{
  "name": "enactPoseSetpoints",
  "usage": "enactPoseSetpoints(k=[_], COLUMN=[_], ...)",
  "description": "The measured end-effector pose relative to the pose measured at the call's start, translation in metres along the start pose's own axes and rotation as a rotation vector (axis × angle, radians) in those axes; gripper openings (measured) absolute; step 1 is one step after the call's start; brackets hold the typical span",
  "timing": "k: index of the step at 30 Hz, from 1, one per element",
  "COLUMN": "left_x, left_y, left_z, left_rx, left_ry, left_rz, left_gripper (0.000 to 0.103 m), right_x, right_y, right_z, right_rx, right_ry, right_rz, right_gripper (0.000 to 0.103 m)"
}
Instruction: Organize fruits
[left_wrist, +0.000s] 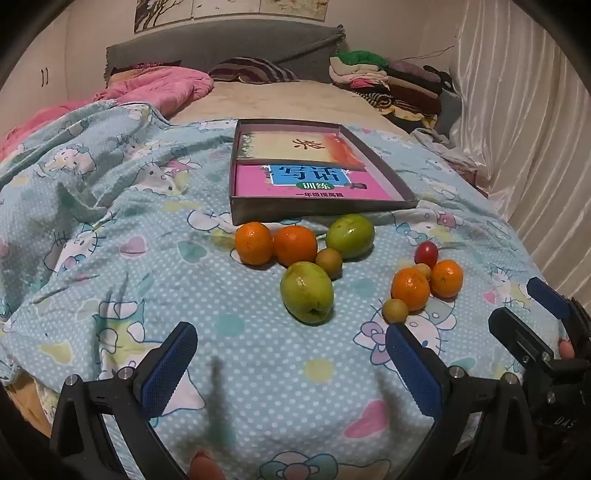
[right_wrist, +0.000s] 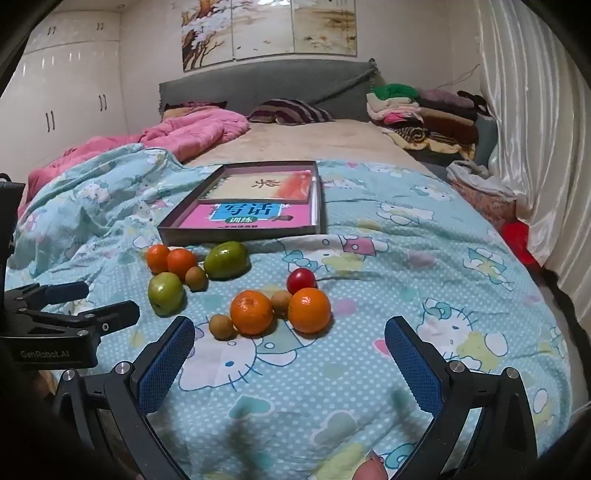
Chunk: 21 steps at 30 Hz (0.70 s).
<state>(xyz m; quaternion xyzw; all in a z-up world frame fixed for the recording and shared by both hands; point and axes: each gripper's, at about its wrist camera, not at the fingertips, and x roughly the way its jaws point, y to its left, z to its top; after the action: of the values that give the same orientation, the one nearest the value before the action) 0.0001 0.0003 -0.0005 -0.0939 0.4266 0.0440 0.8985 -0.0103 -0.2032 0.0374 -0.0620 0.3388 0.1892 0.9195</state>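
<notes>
Fruits lie on a blue cartoon-print quilt (left_wrist: 110, 280) in front of a shallow grey box (left_wrist: 317, 213) holding books. One group has two oranges (left_wrist: 255, 243), two green fruits (left_wrist: 306, 291) and a small brown fruit (left_wrist: 328, 260). Another group has two oranges (right_wrist: 252, 312), a red cherry tomato (right_wrist: 301, 280) and small brown fruits (right_wrist: 221, 326). My left gripper (left_wrist: 291, 363) is open and empty, short of the near green fruit. My right gripper (right_wrist: 290, 363) is open and empty, just short of the second group; it also shows in the left wrist view (left_wrist: 524, 314).
A pink duvet (right_wrist: 192, 129) lies at the back left, and a striped pillow (right_wrist: 291, 110) rests against the grey headboard. Folded clothes (right_wrist: 417, 110) are piled at the back right. A white curtain (right_wrist: 535, 129) hangs along the right side.
</notes>
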Motion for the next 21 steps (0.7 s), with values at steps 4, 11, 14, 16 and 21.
enactPoseSetpoints(k=[4, 11, 14, 16, 21], left_x=[0.0016, 0.0019, -0.0017, -0.0025, -0.0027], left_y=[0.0032, 0.0006, -0.0001, -0.0001, -0.0012], left_z=[0.0005, 0.0034, 0.0005, 0.0006, 0.0004], left_rx=[-0.019, 0.004, 0.006, 0.008, 0.012], left_ry=[0.024, 0.012, 0.001, 0.000, 0.001], left_rz=[-0.010, 0.003, -0.001, -0.003, -0.002], left_gripper=[0.103, 0.103, 0.103, 0.103, 0.103], right_x=[-0.0002, -0.0012, -0.0007, -0.0017, -0.0003], right_y=[-0.0012, 0.0023, 0.0027, 0.0028, 0.0026], right_z=[0.0000, 0.0018, 0.0028, 0.0030, 0.0004], right_rx=[0.017, 0.008, 0.002, 0.003, 0.003], right_ry=[-0.001, -0.003, 0.003, 0.003, 0.008], right_rz=[0.016, 0.009, 0.008, 0.002, -0.001], right_gripper=[0.103, 0.103, 0.103, 0.103, 0.103])
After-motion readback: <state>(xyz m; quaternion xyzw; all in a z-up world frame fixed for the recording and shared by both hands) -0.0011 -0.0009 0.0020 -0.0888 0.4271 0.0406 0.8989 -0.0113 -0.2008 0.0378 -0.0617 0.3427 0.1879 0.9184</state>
